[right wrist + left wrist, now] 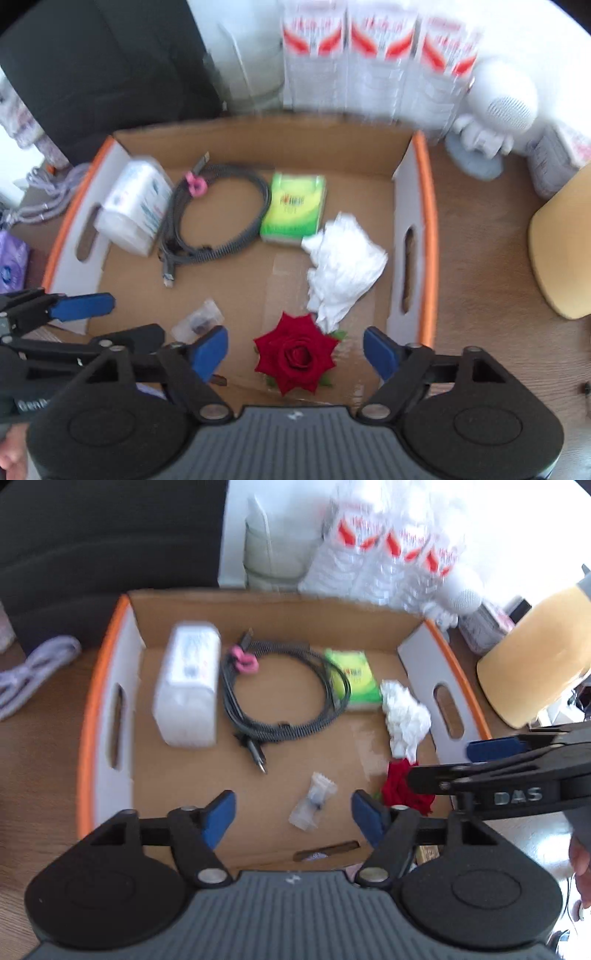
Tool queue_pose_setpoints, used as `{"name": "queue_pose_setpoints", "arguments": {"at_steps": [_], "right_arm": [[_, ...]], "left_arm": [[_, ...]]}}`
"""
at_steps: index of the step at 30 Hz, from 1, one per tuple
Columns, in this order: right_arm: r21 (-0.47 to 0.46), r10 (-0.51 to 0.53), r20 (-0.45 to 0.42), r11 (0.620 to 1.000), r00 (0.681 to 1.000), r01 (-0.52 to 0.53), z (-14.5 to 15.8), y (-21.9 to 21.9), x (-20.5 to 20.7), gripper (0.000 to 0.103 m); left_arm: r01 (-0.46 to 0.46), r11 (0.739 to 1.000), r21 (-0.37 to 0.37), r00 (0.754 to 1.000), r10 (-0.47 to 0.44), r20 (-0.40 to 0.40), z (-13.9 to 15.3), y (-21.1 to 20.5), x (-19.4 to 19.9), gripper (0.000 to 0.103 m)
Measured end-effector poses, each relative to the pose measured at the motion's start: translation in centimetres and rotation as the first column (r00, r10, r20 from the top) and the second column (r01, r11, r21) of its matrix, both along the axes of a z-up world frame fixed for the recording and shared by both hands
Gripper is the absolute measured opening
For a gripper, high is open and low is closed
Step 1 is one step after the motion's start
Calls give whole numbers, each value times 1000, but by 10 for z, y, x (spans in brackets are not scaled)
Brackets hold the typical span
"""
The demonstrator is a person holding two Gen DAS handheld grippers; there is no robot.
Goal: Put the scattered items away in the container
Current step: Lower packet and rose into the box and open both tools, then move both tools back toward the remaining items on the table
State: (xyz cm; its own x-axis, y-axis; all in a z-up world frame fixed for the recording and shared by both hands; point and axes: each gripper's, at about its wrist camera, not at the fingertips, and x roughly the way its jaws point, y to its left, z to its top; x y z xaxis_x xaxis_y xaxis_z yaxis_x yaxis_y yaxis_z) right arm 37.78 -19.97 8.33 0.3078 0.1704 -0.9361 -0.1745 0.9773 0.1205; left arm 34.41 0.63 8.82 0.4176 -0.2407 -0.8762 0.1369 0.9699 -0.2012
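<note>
both hand-held grippers hang over the near edge of the cardboard box (140, 627), jaws spread wide, nothing btwn the pads. the left hand-held gripper (293, 818) sits bottom centre of its view w/ the small clear packet (312, 801) lying on the box floor between its tips – not gripped, just below them. the right hand-held gripper (295, 349) is likewise wide open, w/ the red rose (297, 354) on the box floor btwn its tips, apart from both pads.

already in the box: white tissue pack (188, 686) at left, coiled grey cable (280, 694) w/ pink tie mid, green packet (354, 681) to its right w/ the cable lapping its edge, crumpled white tissue (343, 262) just above the rose. my read – rose and packet look freshly dropped near the front wall, hence the open jaws above them.

still outside, on the wooden surface (480, 258): a purple-white cable (33, 672) at left of frame, maybe a purple packet (13, 266) too. those seem the likely leftovers – the left side is nearer.
</note>
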Motion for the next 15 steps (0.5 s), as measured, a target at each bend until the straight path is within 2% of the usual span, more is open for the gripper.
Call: {"name": "queue_pose_setpoints", "arguments": {"at_steps": [2,4,6,9,12,15], "right_arm": [[10,-21,34,1000,999,20,25,-4,-4,81],[10,-33,54,999,998,33,44,-5,-9,81],[-6,-9,71,1000,997,10,60,-2,-14,81],[-22,48,117,999,992,-46,85,-4,-28,82],[-2,12,156,1000,988,-12,100,-14,-36,85],[45,-22,210,999,977,13,100,-17,-44,85]], "left_arm": [[-27,999,47,999,26,23,20,4,0,82],[-49,993,103,999,48,11,34,5,-2,82],[-51,985,162,999,49,19,50,4,-7,83],[-79,976,204,992,58,108,77,18,-26,91],[-152,973,172,979,124,162,93,33,-37,95],[-191,972,136,969,165,185,94,37,-44,95]]}}
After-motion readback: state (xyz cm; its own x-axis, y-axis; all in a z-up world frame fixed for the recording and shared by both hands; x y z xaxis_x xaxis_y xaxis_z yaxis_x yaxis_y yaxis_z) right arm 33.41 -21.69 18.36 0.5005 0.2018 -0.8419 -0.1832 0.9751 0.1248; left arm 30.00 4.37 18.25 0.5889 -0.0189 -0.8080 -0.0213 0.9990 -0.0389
